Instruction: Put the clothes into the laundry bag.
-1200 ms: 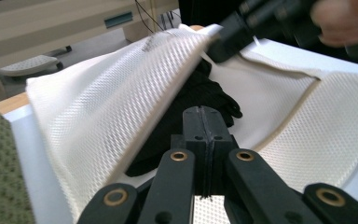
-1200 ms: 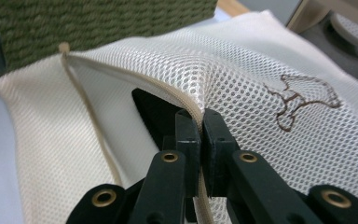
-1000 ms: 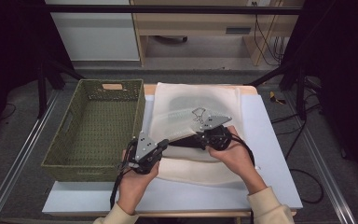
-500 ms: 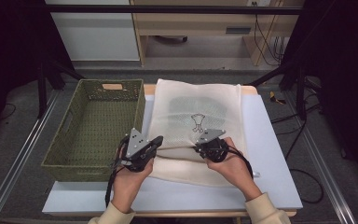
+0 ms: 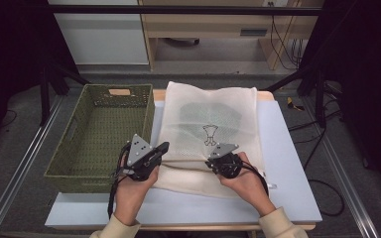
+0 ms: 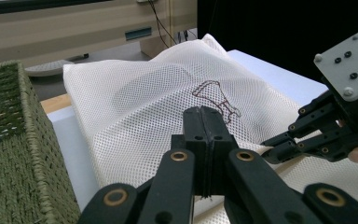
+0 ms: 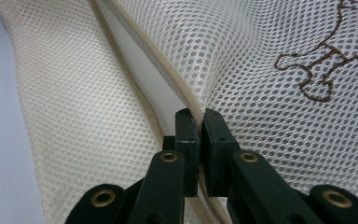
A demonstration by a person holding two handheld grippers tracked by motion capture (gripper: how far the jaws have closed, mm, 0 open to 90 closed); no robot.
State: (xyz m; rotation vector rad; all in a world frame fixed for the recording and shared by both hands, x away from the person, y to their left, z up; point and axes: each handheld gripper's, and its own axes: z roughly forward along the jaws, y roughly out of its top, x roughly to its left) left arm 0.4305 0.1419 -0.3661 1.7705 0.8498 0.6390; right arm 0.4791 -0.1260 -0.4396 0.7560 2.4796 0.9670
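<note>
A white mesh bag (image 5: 213, 106) with a small brown embroidered figure (image 5: 209, 134) lies on the white table (image 5: 290, 148). My left gripper (image 5: 164, 146) is at the bag's left edge, jaws pressed together with mesh (image 6: 144, 93) under and around the tips (image 6: 205, 112). My right gripper (image 5: 208, 163) sits at the bag's near middle. In the right gripper view it (image 7: 196, 114) is shut on the beige zipper seam (image 7: 168, 70) of the bag (image 7: 284, 46). The right gripper (image 6: 279, 147) also appears in the left gripper view, low over the mesh.
A green woven basket (image 5: 74, 181) stands along the table's left side, close to my left gripper; its wall (image 6: 23, 154) shows in the left gripper view. Metal rails run down both sides of the table. Shelving and cables lie beyond the far edge.
The raised top layer of the bag has come down and now lies almost flat. Both grippers have sunk toward the table, the right one also moving nearer the person.
</note>
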